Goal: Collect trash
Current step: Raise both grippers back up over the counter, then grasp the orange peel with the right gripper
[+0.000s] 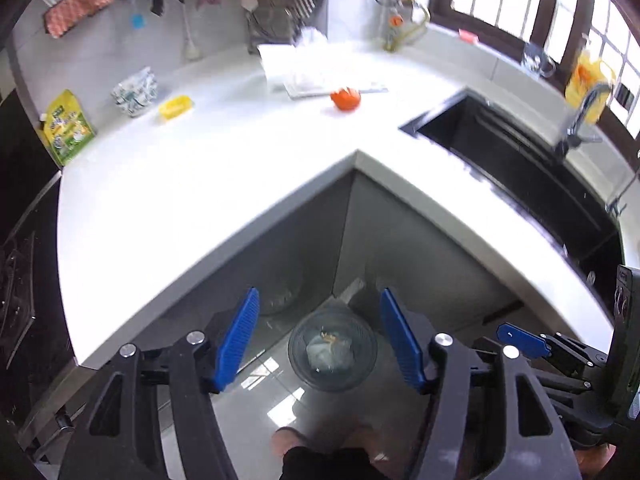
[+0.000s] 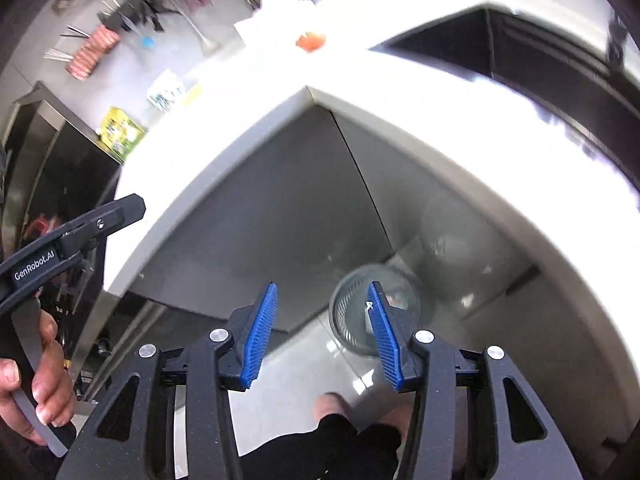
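A white L-shaped bench (image 1: 192, 184) wraps a kitchen corner, its dark sink (image 1: 520, 168) under the window. A mesh bin (image 1: 332, 350) holding trash stands on the tiled floor (image 1: 260, 412) below the bench's inner corner. The left gripper (image 1: 320, 340) and right gripper (image 2: 322, 336) are both open and empty above the bin.

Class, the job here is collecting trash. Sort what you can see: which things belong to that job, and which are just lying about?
Part of the job:
- mesh waste bin on the floor, some rubbish already in it
- left gripper, open and empty
- right gripper, open and empty

Just lying about:
- orange fruit
- yellow-green packet
- patterned bag
- small yellow dish
- sink
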`<move>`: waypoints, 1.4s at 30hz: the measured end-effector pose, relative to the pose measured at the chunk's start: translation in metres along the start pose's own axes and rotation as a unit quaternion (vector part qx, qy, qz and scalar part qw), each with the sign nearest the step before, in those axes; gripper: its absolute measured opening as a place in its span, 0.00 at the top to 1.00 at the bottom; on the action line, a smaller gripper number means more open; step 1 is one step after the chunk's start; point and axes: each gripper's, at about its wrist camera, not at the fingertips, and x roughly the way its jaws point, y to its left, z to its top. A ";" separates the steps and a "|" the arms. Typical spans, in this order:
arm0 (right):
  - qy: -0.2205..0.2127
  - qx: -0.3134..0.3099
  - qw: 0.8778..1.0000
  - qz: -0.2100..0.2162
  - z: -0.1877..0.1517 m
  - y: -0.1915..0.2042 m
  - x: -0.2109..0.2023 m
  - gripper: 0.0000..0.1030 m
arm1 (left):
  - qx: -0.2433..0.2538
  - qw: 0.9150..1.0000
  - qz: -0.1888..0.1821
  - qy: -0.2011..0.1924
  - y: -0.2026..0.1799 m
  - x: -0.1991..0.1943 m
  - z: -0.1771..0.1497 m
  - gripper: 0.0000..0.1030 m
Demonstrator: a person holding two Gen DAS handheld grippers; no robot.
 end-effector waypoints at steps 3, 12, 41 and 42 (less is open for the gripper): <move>-0.022 -0.011 1.000 0.005 0.018 0.011 -0.014 0.54 | -0.011 1.000 0.008 -0.017 0.011 -0.019 0.015 0.36; -0.066 -0.011 0.998 -0.001 0.092 0.036 -0.025 0.49 | -0.035 0.997 0.026 -0.061 0.071 -0.026 0.068 0.27; -0.084 0.080 0.985 -0.130 0.294 0.054 0.174 0.42 | -0.138 0.985 0.092 -0.047 0.317 0.171 0.238 0.24; -0.082 0.087 0.984 -0.130 0.297 0.050 0.181 0.42 | -0.139 0.985 0.094 -0.045 0.320 0.177 0.240 0.24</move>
